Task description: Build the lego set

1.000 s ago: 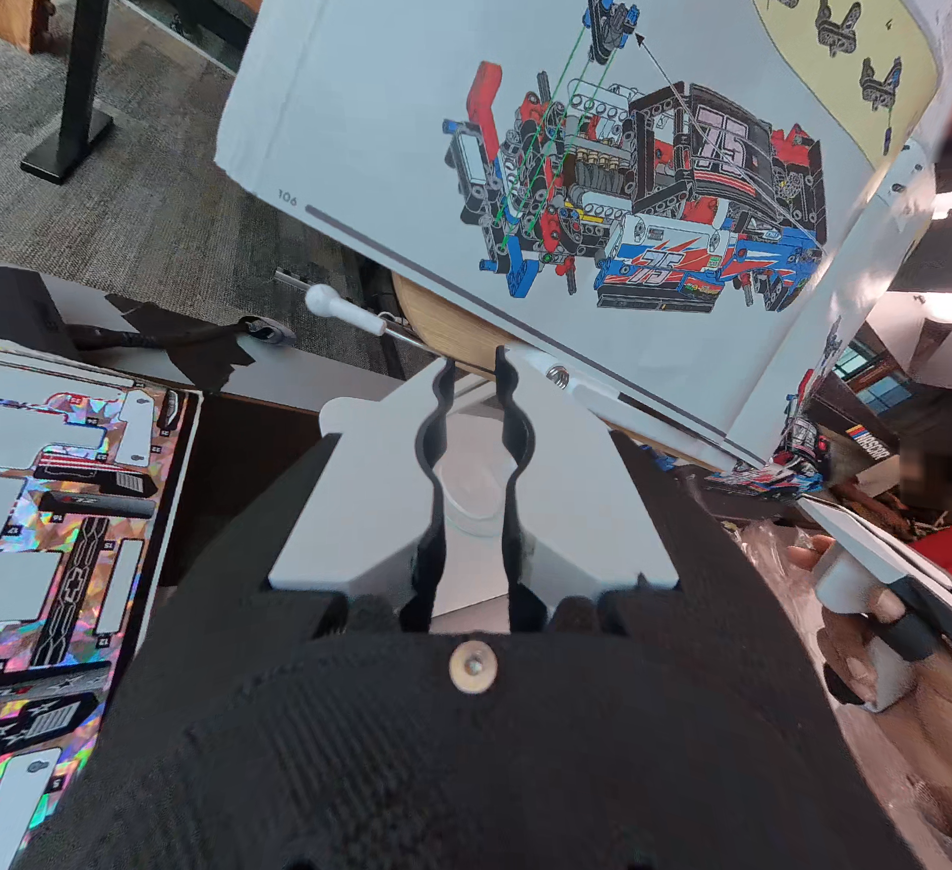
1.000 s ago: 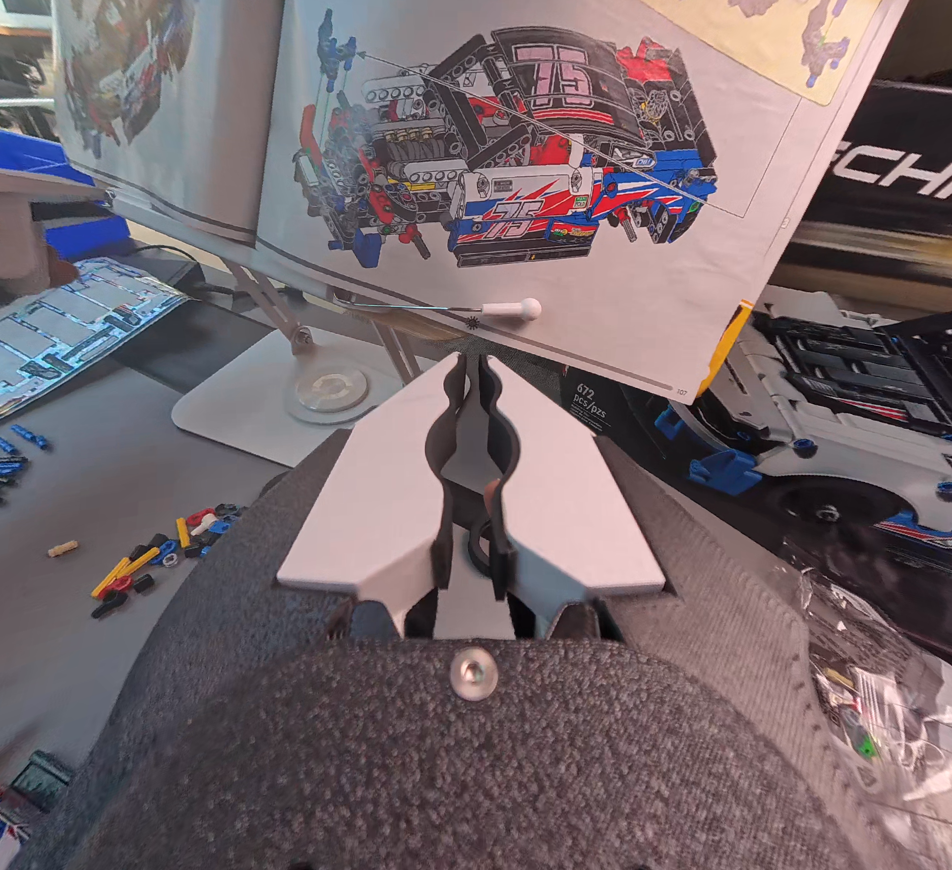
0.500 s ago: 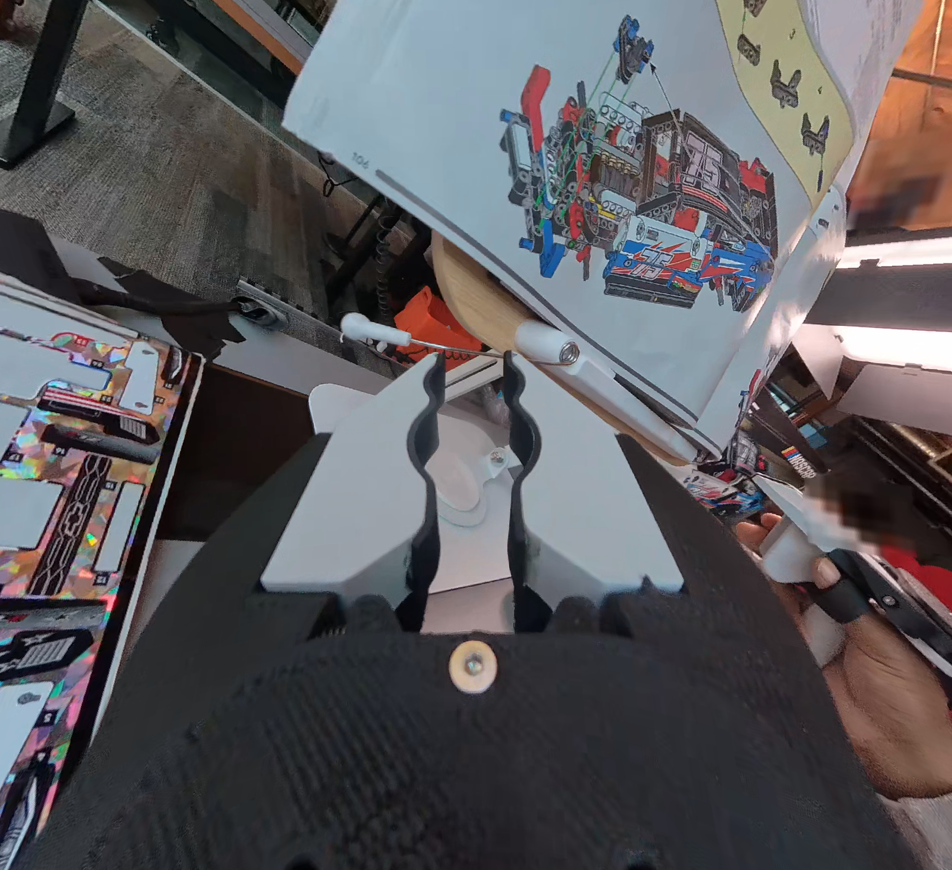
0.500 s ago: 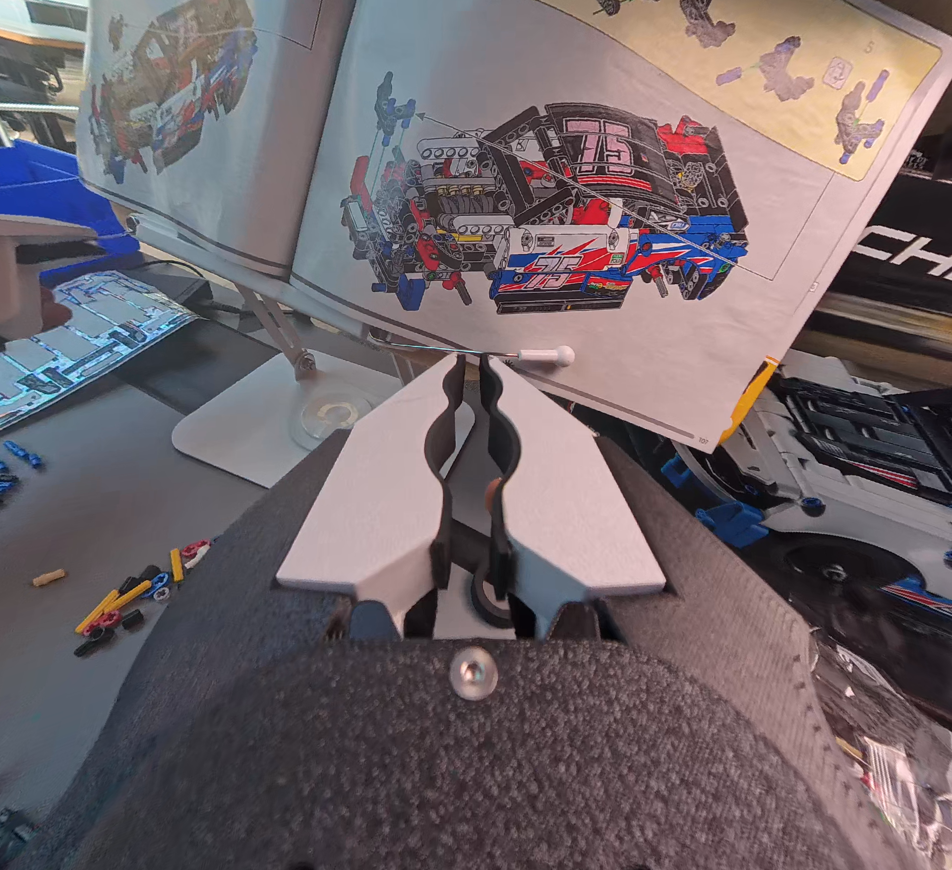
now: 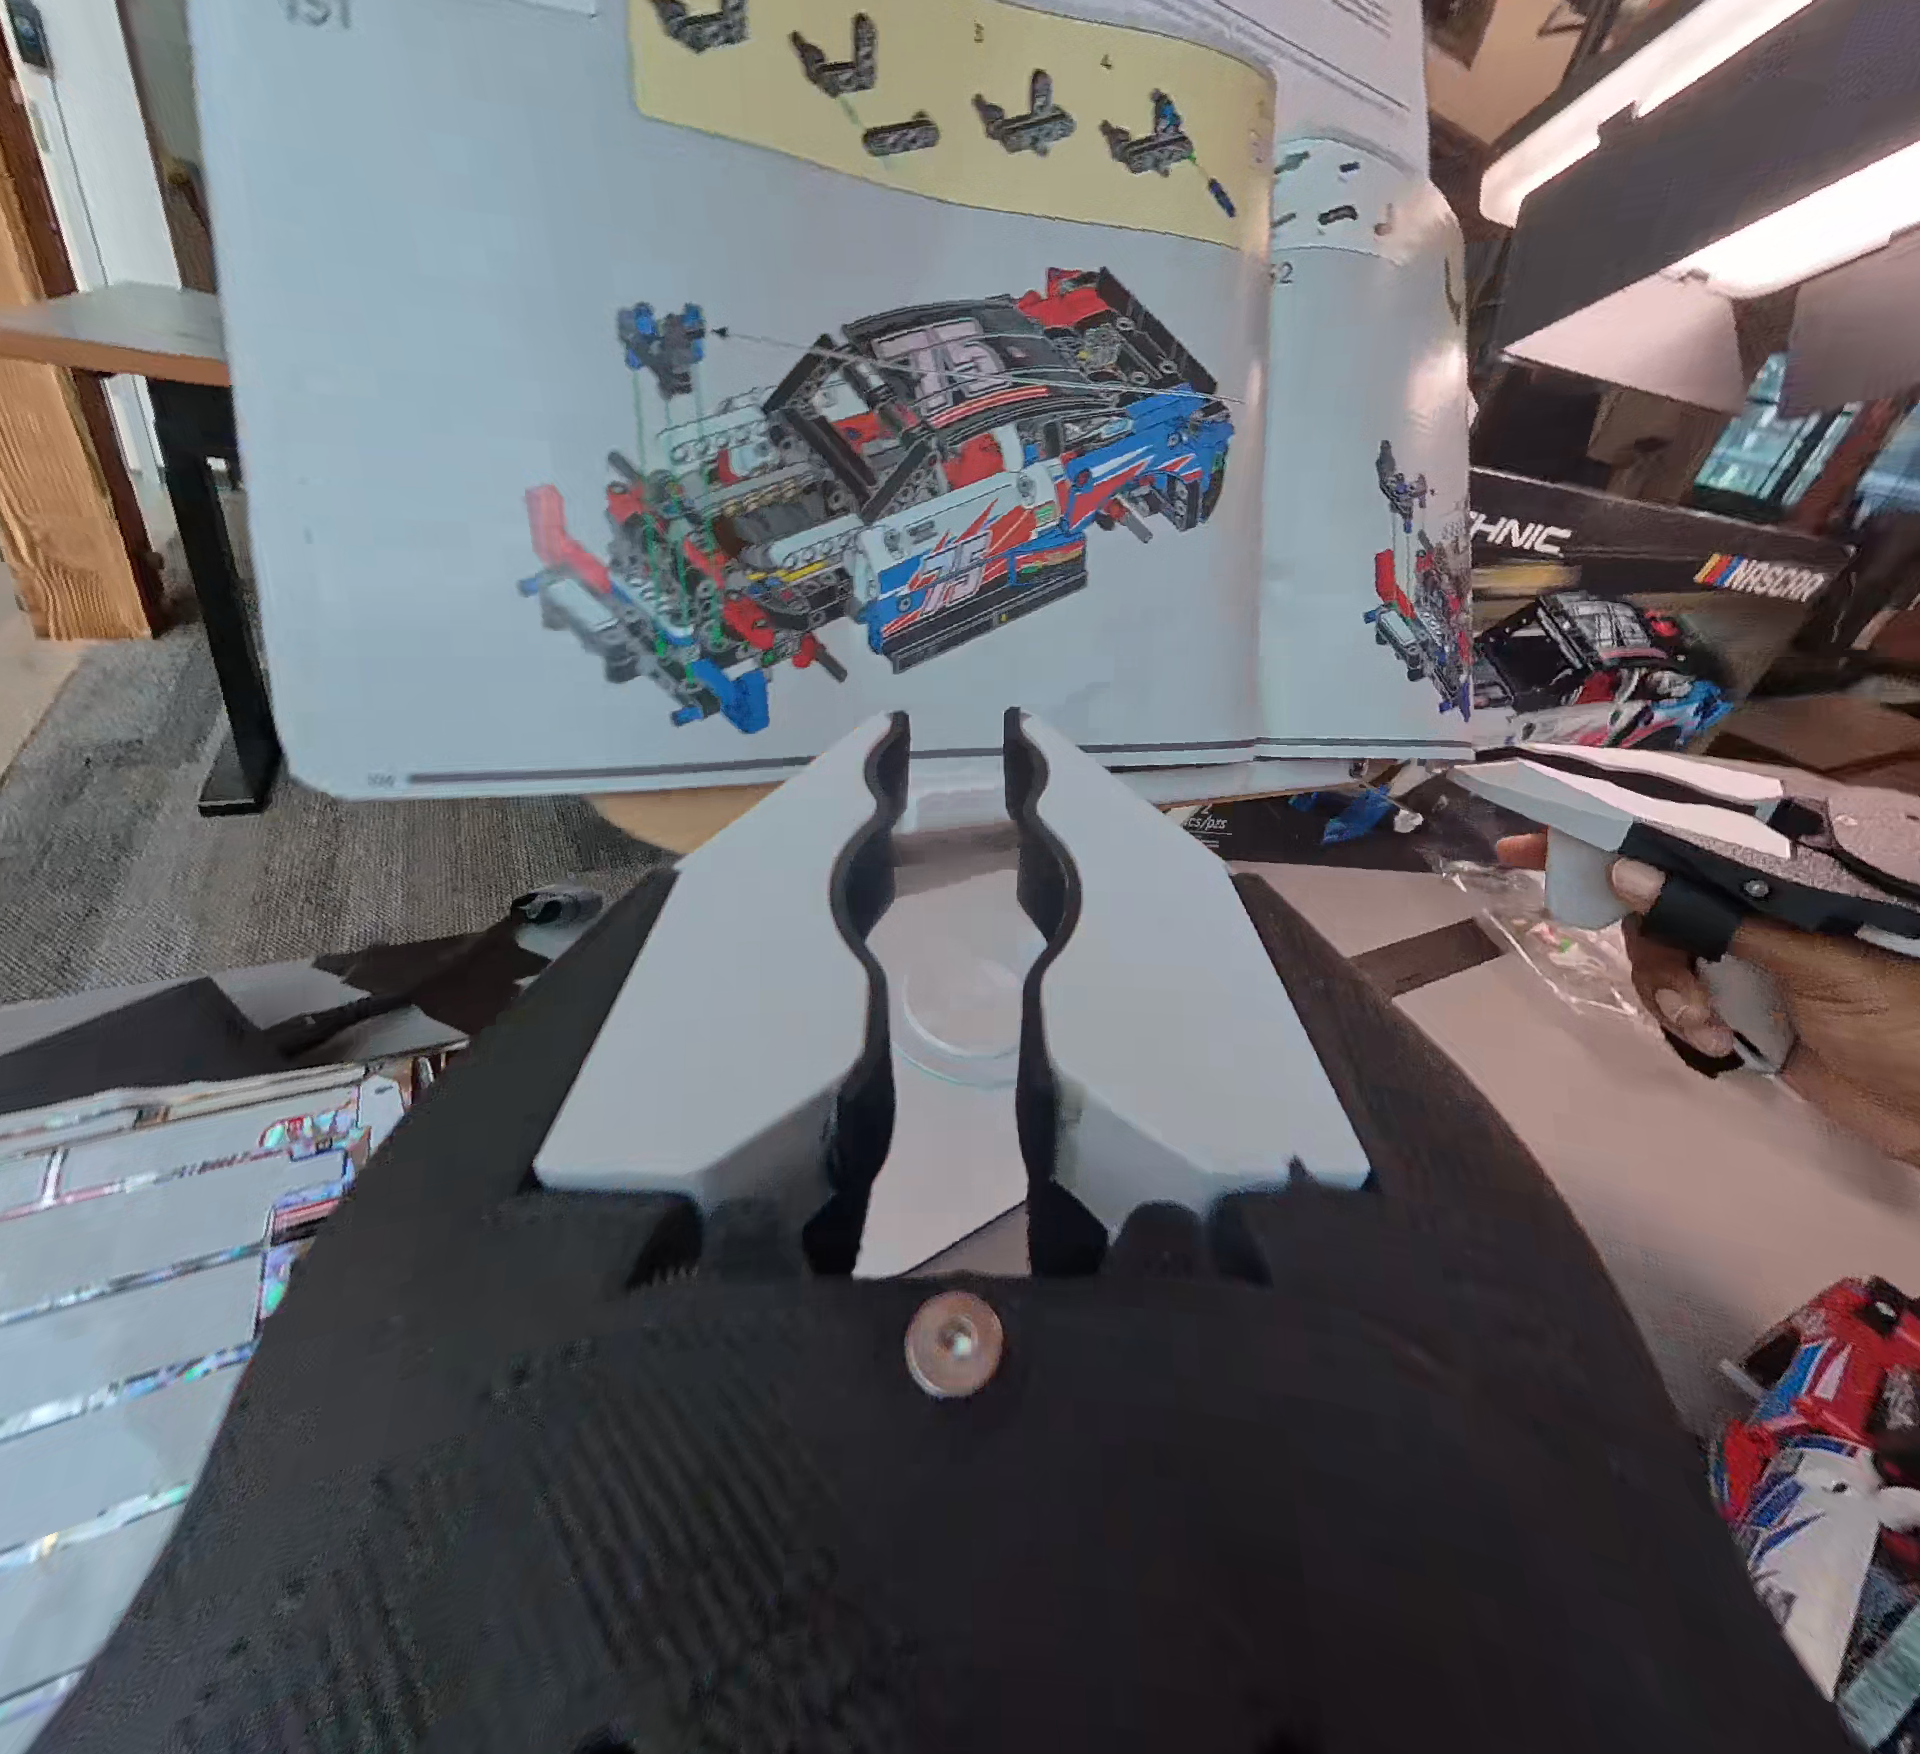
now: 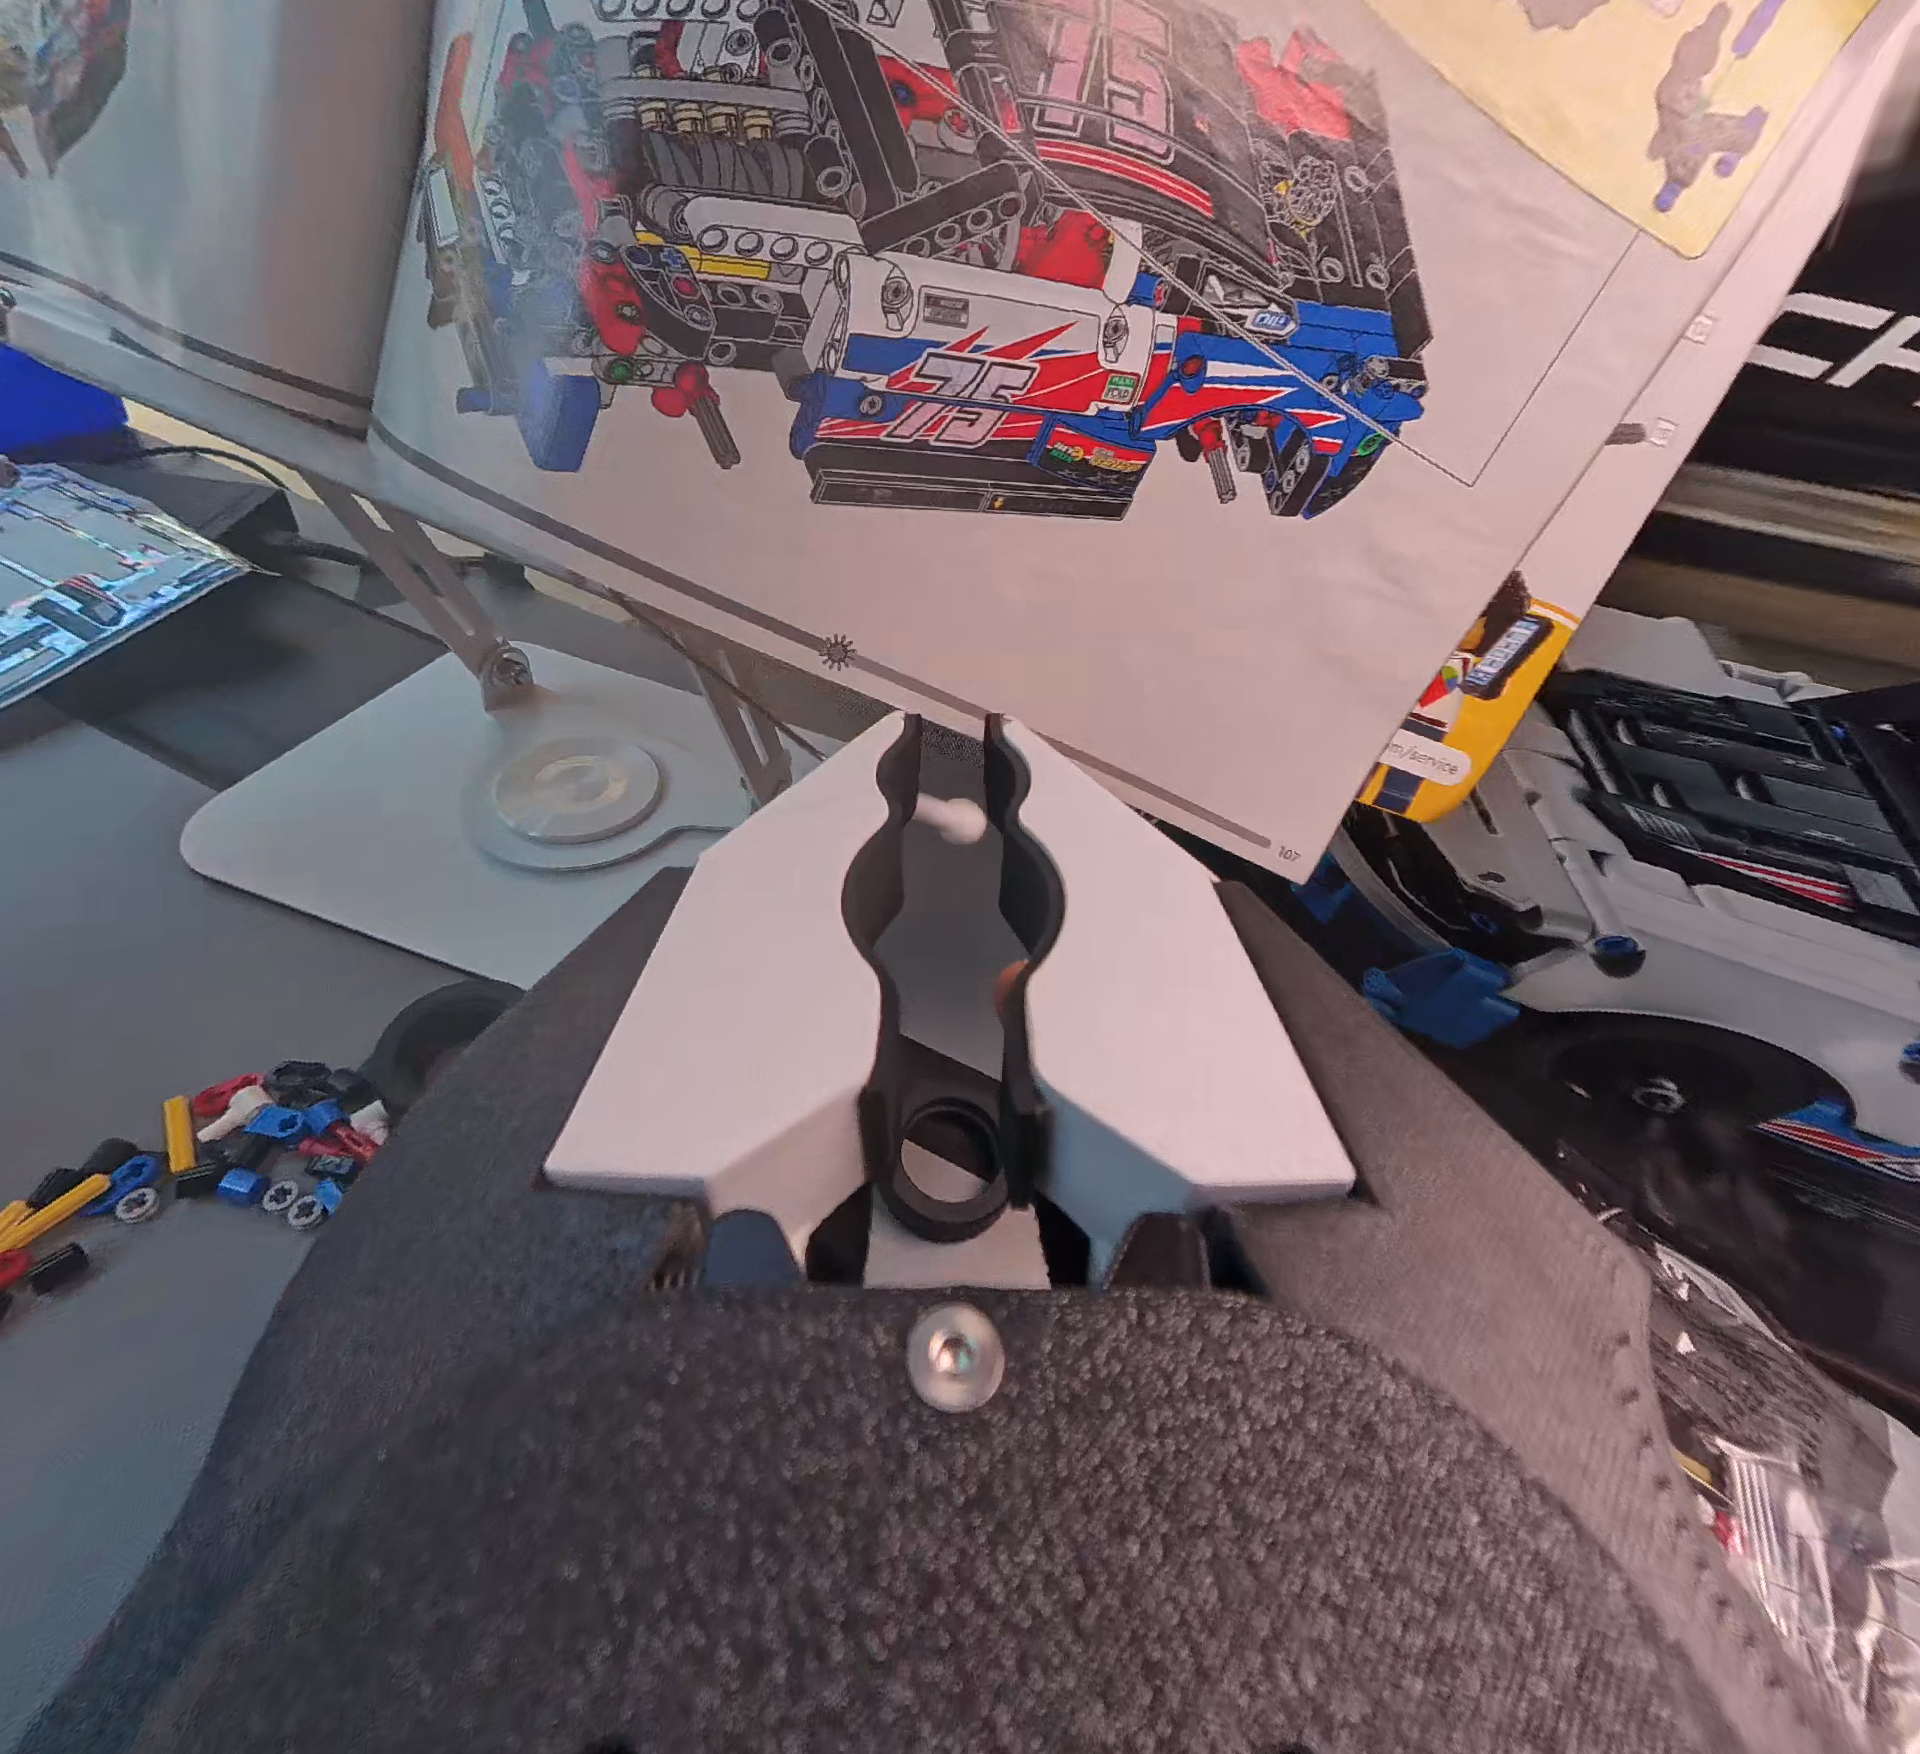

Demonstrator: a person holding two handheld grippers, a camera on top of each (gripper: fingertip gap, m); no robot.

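Note:
The instruction booklet (image 5: 727, 457) stands open on a stand, showing a drawn race car. My left gripper (image 5: 956, 728) points at its lower edge, its jaws a little apart with nothing between them. My right gripper (image 6: 951, 728) is close under the right page (image 6: 1039, 561), shut on a small black Lego piece (image 6: 940, 1154) with a round hole, gripped deep between the fingers. The right gripper also shows in the left wrist view (image 5: 1465, 769), held by a hand. A part-built red, white and blue car (image 5: 1829, 1455) lies at the lower right.
The stand's white base (image 6: 416, 831) sits on the grey table. Several loose small pieces (image 6: 239, 1143) lie at the left. A shiny sticker sheet (image 5: 156, 1237) is at far left. A white model car (image 6: 1714, 873), a plastic bag (image 6: 1787, 1496) and the set's box (image 5: 1662, 582) are on the right. Tip to tip, the grippers are about 30 centimeters apart.
My left gripper has swung round to face the booklet squarely. My right gripper has moved closer to the right page, still holding the black piece.

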